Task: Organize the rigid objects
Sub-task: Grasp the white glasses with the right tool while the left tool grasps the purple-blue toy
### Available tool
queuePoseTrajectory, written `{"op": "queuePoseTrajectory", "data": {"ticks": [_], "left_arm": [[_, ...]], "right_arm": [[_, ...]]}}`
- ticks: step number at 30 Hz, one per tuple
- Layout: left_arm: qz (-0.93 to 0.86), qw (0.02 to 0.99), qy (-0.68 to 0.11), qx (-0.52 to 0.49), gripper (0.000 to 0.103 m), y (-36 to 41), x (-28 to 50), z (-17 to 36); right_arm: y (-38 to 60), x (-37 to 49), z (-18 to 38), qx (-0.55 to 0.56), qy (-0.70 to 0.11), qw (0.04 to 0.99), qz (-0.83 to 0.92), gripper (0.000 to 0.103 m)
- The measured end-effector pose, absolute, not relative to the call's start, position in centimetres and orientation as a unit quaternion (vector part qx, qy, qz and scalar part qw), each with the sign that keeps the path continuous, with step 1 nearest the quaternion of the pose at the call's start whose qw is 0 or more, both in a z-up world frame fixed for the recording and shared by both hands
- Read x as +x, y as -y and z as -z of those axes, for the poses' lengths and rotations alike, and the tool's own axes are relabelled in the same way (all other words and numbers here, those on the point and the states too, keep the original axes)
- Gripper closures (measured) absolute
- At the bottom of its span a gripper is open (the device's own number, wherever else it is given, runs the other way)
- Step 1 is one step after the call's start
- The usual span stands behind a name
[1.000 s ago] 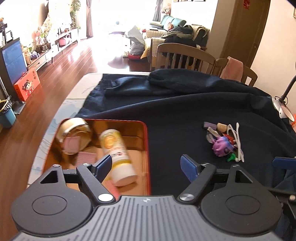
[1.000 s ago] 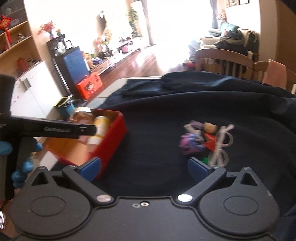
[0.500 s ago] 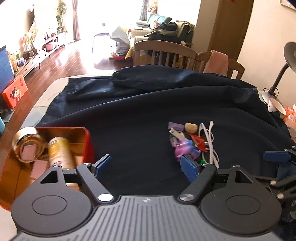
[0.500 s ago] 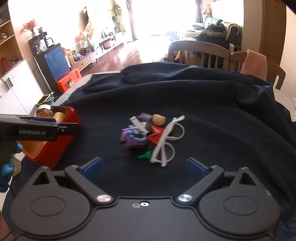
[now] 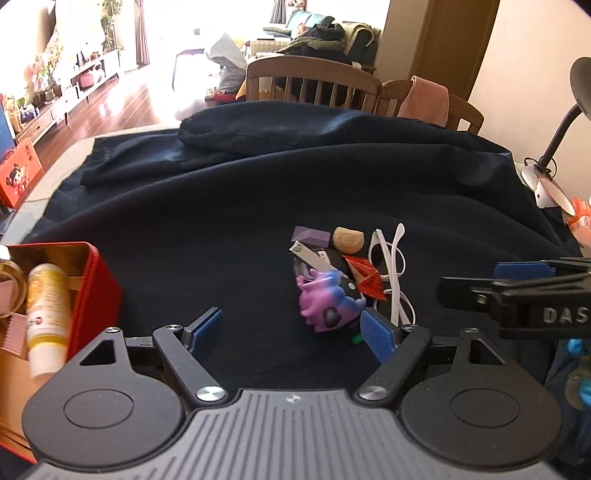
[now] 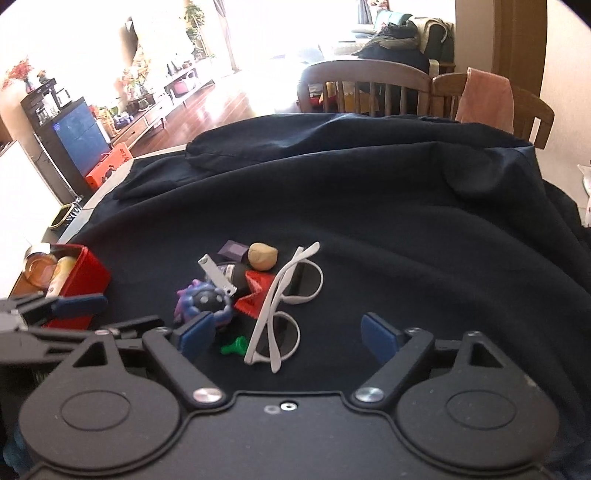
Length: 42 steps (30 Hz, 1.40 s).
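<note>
Holding bottle (image 5: 46, 317) and tape roll (image 6: 37, 264), red tin (image 5: 92, 291); left hand-held gripper (image 5: 291, 328) apart; right hand-held gripper (image 6: 288, 332) closing, empty

Daylight floods in from the windows (image 5: 207, 26) at the far end of the room, blown out to pure white in both views; glare streaks the wooden floor (image 5: 122, 99); the dark cloth (image 5: 295, 192) in the foreground reads dim, with soft highlights along its folds; fisheye bending curves the edges, corners vignette to black; the far background is hazy and slightly soft.
</note>
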State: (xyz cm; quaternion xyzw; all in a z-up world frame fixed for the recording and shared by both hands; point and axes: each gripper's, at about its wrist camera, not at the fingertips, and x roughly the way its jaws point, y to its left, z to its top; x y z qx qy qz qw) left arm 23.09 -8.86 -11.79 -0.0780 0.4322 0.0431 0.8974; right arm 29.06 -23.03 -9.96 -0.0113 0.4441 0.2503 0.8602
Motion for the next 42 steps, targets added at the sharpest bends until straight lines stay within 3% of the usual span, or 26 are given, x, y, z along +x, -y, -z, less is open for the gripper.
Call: {"op": "queuePoseTrajectory", "data": {"ticks": [12, 26, 31, 34, 42], "left_arm": [[-0.036, 0.891, -0.446, -0.081, 0.022, 10.1, 26.3, 13.9], [-0.025, 0.889, -0.451, -0.081, 0.022, 10.3, 28.0, 15.3], [-0.010, 0.886, -0.455, -0.092, 0.043, 10.0, 28.2, 15.5], [-0.003, 0.886, -0.454, -0.098, 0.049, 9.9, 28.2, 15.5], [0.001, 0.886, -0.455, -0.088, 0.051, 10.0, 27.8, 15.4]], "right_arm": [[20.5, 33.3, 12.9, -0.012, -0.478, 0.845, -0.241, 0.025], [19.7, 35.8, 14.7, 0.030, -0.507, 0.825, -0.247, 0.065], [19.6, 35.6, 14.5, 0.030, -0.499, 0.828, -0.254, 0.082], [19.9, 35.6, 14.3, 0.034, -0.496, 0.831, -0.251, 0.093], [21.5, 34.8, 14.0, 0.024, -0.485, 0.840, -0.244, 0.098]]}}
